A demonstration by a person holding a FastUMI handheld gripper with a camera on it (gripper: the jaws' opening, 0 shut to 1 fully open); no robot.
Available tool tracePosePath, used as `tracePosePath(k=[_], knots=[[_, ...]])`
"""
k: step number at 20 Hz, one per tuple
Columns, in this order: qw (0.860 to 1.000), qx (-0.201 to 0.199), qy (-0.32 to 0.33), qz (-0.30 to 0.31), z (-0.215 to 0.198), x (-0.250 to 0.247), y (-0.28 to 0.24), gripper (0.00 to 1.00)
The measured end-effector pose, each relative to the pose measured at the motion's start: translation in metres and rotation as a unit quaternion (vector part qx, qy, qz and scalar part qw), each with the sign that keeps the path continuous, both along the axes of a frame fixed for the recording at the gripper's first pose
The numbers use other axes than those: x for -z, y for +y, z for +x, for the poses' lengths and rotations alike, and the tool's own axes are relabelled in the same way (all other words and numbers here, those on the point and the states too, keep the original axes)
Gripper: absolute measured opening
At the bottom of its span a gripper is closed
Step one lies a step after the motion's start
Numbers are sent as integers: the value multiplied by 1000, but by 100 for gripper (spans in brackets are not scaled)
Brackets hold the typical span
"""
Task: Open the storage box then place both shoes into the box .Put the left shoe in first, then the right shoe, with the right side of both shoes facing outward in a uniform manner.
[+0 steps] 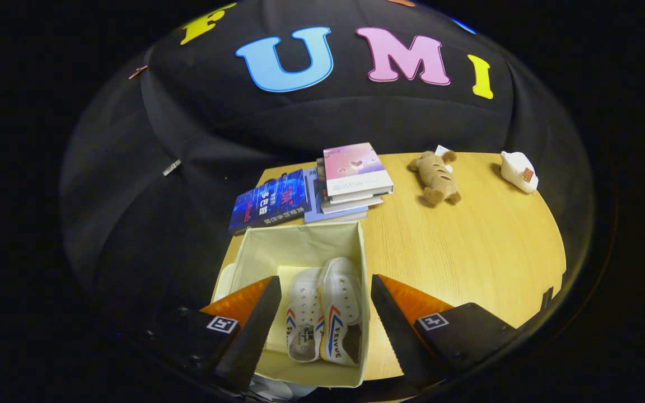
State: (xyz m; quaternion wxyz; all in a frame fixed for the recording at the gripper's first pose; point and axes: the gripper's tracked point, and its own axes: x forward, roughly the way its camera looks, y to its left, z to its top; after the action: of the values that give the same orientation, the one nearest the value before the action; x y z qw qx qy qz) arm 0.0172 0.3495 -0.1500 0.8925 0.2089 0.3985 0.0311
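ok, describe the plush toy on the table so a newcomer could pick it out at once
Start at the round wooden table, well beyond the open tongs and the cream box holding two white shoes. Past the stack of books, near the far edge, lies the plush toy. It is brown, soft and loaf-shaped with darker stripes, unlike the small white object beside it.

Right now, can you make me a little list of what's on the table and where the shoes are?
box: open storage box on the wooden table, just ahead of the tongs
shoes: two white shoes side by side inside the box
tongs: tongs open, above the box, holding nothing
books: stack of books beyond the box, blue book beside it
toys: brown plush toy and a small white item at the table's far side
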Motion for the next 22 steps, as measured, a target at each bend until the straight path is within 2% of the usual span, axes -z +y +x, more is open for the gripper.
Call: tracePosePath(k=[3, 6, 12, 18, 22], knots=[[998, 33, -47, -14, 13, -23, -42, 99], [994, 46, -89, -47, 19, -41, -90, 99], [977, 43, -161, -129, 15, -71, -184, 99], [964, 45, -216, -150, 4, -98, -268, 97], [952, 41, -253, -170, -6, -107, -323, 98]])
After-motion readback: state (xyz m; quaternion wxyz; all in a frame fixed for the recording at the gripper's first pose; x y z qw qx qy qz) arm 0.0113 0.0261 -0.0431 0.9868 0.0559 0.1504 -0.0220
